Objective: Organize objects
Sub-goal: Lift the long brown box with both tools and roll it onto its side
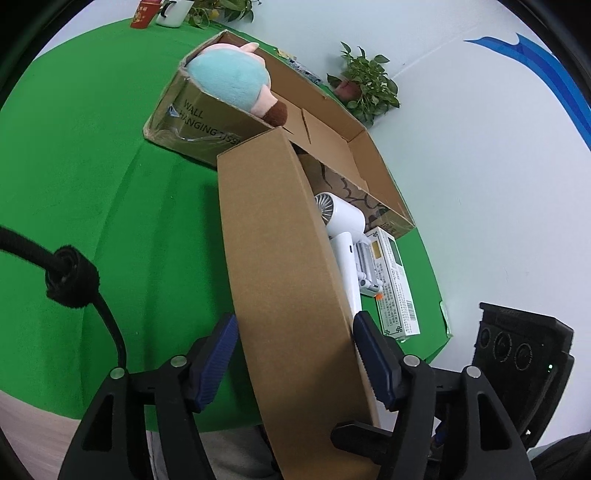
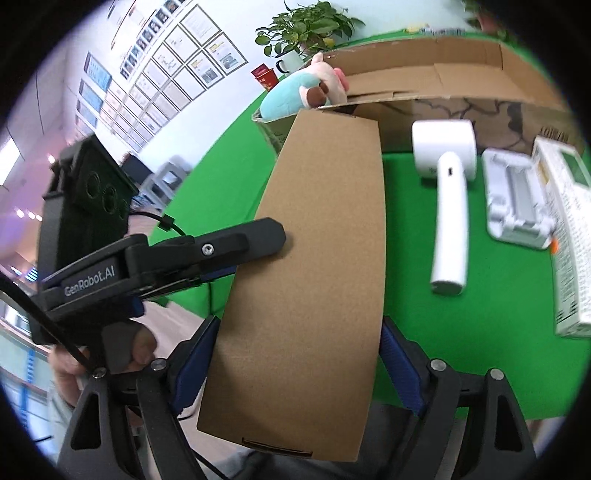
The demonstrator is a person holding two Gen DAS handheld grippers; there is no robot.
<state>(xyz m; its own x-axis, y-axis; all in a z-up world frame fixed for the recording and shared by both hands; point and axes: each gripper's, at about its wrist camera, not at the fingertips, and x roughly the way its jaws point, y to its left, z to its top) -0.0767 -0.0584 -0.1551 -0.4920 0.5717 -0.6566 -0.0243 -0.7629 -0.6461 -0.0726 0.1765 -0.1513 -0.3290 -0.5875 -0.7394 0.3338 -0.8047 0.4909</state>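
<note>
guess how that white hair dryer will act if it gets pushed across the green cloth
The white hair dryer lies flat on its side, so it probably won't tip. Its round barrel and smooth handle suggest it may pivot or roll a little rather than slide straight. The hard glossy shell looks stiff and likely slippery to grip. The green cloth may drag on it.

Flat box [image 2: 306, 266] runs from 6 to 12 o'clock, middle of the table [image 2: 480, 350], far end meeting the big open carton [image 2: 461, 85] at 12. Plush toy [image 2: 295, 92] in the carton's 11 o'clock corner. At 2 o'clock, in front of the carton: hair dryer [image 2: 448, 206], then tray [image 2: 517, 199], then packet [image 2: 569, 236] farthest out at 3. Potted plant [image 2: 306, 26], mug [image 2: 288, 62] and red tin [image 2: 265, 76] behind the carton at 11–12. Second plant [image 1: 365, 88] behind it in the left wrist view.
</note>
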